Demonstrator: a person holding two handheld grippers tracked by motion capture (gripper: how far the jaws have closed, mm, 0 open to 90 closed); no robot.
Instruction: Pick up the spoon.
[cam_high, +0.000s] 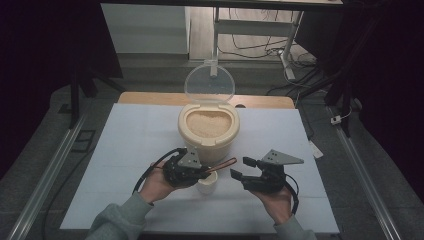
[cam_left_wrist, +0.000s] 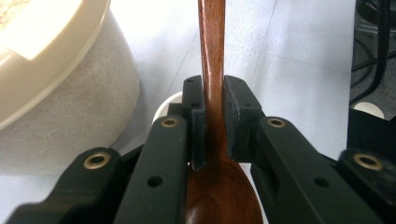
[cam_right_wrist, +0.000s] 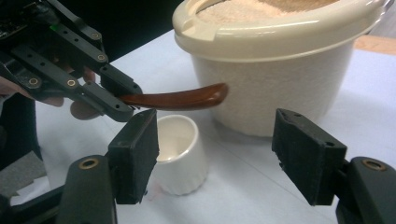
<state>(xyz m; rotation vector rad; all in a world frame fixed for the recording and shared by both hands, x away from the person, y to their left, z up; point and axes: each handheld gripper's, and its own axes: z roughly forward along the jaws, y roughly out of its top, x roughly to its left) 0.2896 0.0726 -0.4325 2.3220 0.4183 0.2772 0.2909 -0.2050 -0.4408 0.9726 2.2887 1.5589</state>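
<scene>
- High view: a round cream plastic tub (cam_high: 208, 131) filled with pale grain stands at the middle of the white tabletop (cam_high: 130, 150), its clear round lid (cam_high: 209, 83) flipped up behind it.
- Just in front of the tub sits a small white ceramic cup (cam_high: 207, 184). The left hand-held gripper (cam_high: 204, 171) is beside the tub's front left and holds a dark brown wooden spoon (cam_high: 223, 164), whose handle sticks out across the tub's front, above the cup.
- The right hand-held gripper (cam_high: 239, 168) is off the tub's front right, apart from the spoon's tip, its jaws spread with nothing between them.
- Left gripper view: this close look shows what the high view cannot, the two black pads (cam_left_wrist: 197, 122) pressed on the spoon's (cam_left_wrist: 212, 70) neck right above the bowl, so the grip is firm. The tub's frosted wall (cam_left_wrist: 70, 116) is at the left, and a sliver of the cup's rim (cam_left_wrist: 163, 106) peeks out behind the jaws.
- Right gripper view: the right hand-held gripper (cam_right_wrist: 215, 156) stands wide open and empty. From this low angle the cup (cam_right_wrist: 180, 154) is seen whole, standing upright just in front of the tub (cam_right_wrist: 275, 74), with the spoon's (cam_right_wrist: 180, 99) handle passing level over its mouth, not touching it. The left hand-held gripper (cam_right_wrist: 122, 106) clamps the spoon at the far left.
</scene>
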